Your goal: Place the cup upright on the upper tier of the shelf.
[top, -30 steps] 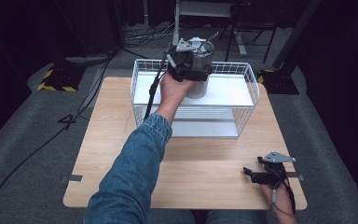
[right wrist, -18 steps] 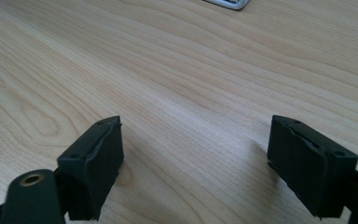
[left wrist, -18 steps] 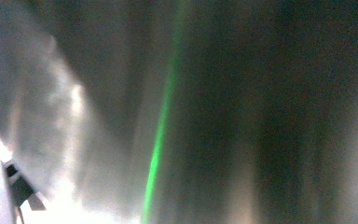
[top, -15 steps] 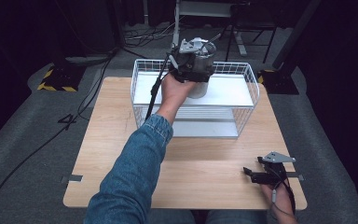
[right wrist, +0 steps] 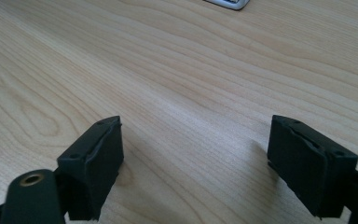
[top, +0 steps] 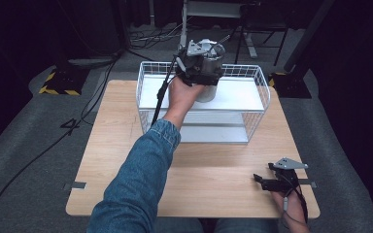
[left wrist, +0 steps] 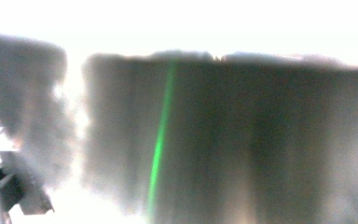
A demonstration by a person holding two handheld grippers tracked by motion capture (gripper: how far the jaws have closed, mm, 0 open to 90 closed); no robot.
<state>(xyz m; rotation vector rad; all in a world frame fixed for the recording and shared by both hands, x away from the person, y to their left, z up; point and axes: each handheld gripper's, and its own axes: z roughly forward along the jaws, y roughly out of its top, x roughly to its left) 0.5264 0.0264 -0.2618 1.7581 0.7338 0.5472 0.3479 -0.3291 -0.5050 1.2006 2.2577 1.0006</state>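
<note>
1. Metal pot (top: pixel 209 82): a shiny steel cylinder w/ dull brushed wall, upright over the white upper shelf (top: pixel 238 94) of the wire basket rack (top: pixel 260 92), at the rack's back-left part. Can't tell if its base touches the shelf or hangs just above.
2. In the left gripper view the pot wall (left wrist: pixel 261 140) sits right against the lens, blurred, w/ a green streak down it.
3. Left claw (top: pixel 201 65) is at the pot, on its near side by the rim. Jaws are hidden by the hand and gripper body, so can't tell how wide they stand or whether they clamp the pot; looks like a grip, but that's a guess.
4. Right claw (top: pixel 267 182) lies well away from the rack, at the near-right part of the bench (top: pixel 107 141). In the right gripper view its jaws stand wide apart over bare wood, nothing between them: right claw (right wrist: pixel 193 158) idle, empty.
5. Step in hand, my read: placing the pot on, or lifting it off, the rack's top shelf. Can't say which.
6. Next move needs: keep pot level, mind the rack's wire rim near the pot. If setting down, let base settle flat before letting go; if lifting, clear the rim before pulling toward the near side.
</note>
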